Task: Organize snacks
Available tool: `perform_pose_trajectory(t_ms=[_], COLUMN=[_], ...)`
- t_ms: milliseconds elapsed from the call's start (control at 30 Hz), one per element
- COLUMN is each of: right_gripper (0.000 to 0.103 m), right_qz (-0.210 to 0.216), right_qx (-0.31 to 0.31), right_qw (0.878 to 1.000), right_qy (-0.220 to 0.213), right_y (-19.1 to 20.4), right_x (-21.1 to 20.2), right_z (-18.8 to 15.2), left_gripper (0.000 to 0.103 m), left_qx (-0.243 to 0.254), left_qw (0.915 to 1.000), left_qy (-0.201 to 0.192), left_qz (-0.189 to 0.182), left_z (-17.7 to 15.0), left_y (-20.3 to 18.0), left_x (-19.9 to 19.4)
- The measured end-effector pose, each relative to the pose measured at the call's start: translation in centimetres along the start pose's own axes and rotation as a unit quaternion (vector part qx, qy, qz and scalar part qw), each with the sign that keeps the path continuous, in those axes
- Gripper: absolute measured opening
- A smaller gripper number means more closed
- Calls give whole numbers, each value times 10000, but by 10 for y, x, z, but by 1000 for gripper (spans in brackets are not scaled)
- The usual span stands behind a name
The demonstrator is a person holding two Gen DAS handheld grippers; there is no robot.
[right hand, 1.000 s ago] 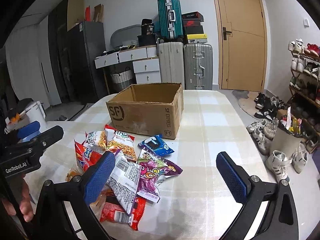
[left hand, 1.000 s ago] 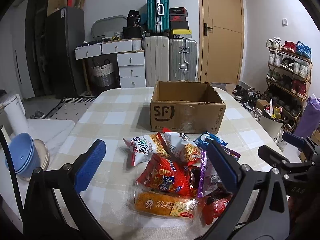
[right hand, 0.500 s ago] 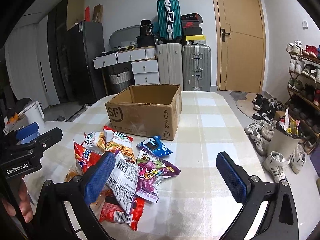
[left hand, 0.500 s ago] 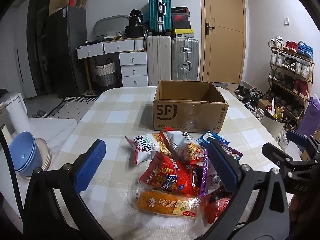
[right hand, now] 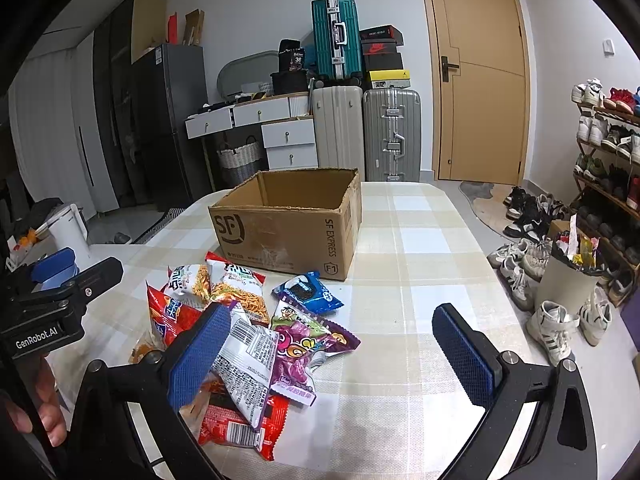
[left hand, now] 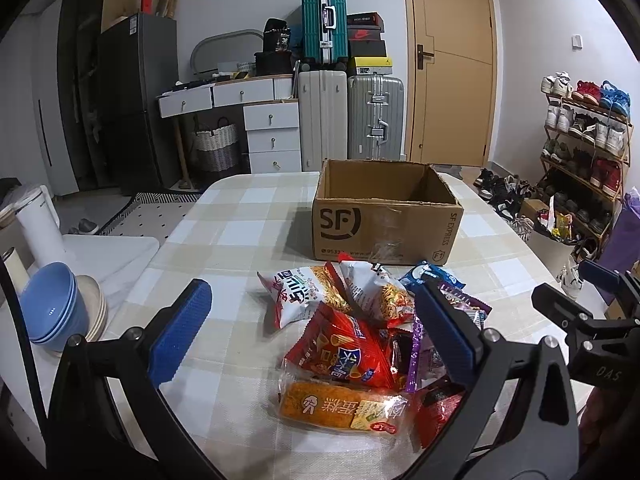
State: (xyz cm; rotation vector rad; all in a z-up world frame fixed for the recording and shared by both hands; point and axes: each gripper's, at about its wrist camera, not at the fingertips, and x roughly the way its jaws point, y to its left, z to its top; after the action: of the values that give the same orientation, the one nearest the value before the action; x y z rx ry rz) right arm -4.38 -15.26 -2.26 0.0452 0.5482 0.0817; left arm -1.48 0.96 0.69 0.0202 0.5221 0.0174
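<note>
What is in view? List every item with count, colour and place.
cardboard box: one, brown, open, mid-table behind the snacks
snack packets: a pile, exact count unclear, red, white, purple, blue and orange, on the table before the box
table: one, beige-and-white checked cloth
bowls: a stack, blue, left of the table
suitcases: three, teal, white, silver, by the far wall
door: one, tan, shut
shoe rack: one, at right, full of shoes
left gripper: open, blue pads
right gripper: open, blue pads
</note>
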Motion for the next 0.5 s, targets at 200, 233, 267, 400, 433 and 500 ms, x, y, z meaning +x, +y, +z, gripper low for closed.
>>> perform_pose_trajectory(t_ms=[200,233,267,400,433,500], right_gripper=[103,103,103,103,103,103], right_qz=[6,7,4,-4,0,-7], right_qx=[9,11,10,6,10,12], right_qw=[10000,10000,10000,10000,10000,10000], right_qy=[0,2,0,8,12,12], right_y=[0,-1,0,0,-1,-1], right_x=[0,0,0,0,0,1], right_z=[0,0,0,0,0,0], left_gripper=[101,101,101,101,101,101], left_qx=[0,-2,3,5,8,12], left_qw=[10000,10000,10000,10000,10000,10000], left_qy=[6,8,8,13,9,7], left_qz=[5,5,11,24,34,29], left_z=[0,0,0,-1,-1,-1], left_y=[0,0,0,1,0,0], left_x=[1,1,1,2,1,1])
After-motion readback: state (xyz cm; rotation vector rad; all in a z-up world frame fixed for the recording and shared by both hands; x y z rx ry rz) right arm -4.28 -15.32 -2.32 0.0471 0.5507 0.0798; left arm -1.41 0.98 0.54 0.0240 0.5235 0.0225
